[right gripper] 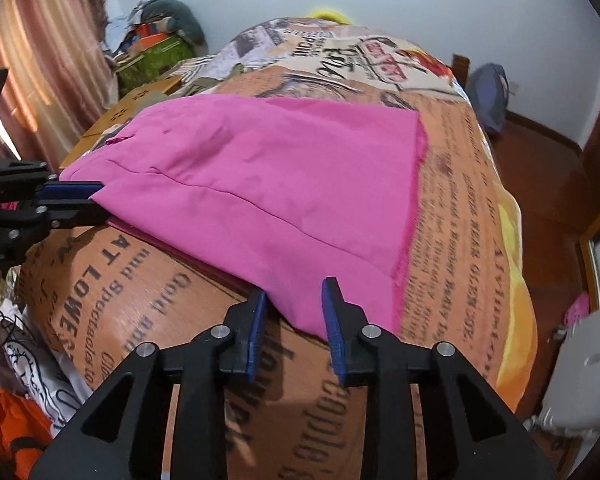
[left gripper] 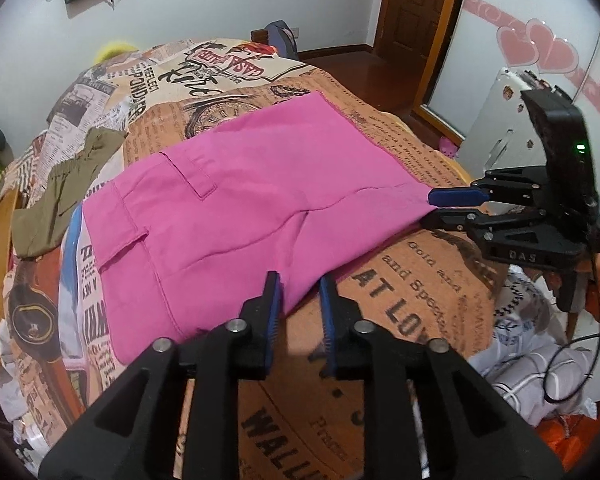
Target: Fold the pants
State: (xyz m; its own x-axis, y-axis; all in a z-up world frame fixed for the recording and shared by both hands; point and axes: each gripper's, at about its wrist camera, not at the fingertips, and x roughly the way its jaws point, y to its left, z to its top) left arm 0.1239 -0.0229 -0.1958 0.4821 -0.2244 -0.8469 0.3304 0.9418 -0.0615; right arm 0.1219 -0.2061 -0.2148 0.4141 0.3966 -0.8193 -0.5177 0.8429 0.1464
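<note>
Pink pants (left gripper: 228, 208) lie folded on the newspaper-print bed cover, waistband and pockets to the left in the left wrist view. They also show in the right wrist view (right gripper: 268, 176). My left gripper (left gripper: 300, 280) is open, its fingers straddling the near edge of the pink cloth. My right gripper (right gripper: 294, 286) is open too, with the near corner of the pants between its fingers. In the left wrist view the right gripper (left gripper: 430, 208) sits at the pants' right corner. In the right wrist view the left gripper (right gripper: 96, 202) sits at the left edge.
An olive-green garment (left gripper: 64, 188) lies on the bed left of the pants. White patterned bedding (left gripper: 540, 364) and orange cloth lie at the near right. A cardboard box (right gripper: 136, 100) and clutter stand by the curtain. A wooden door and floor lie beyond the bed.
</note>
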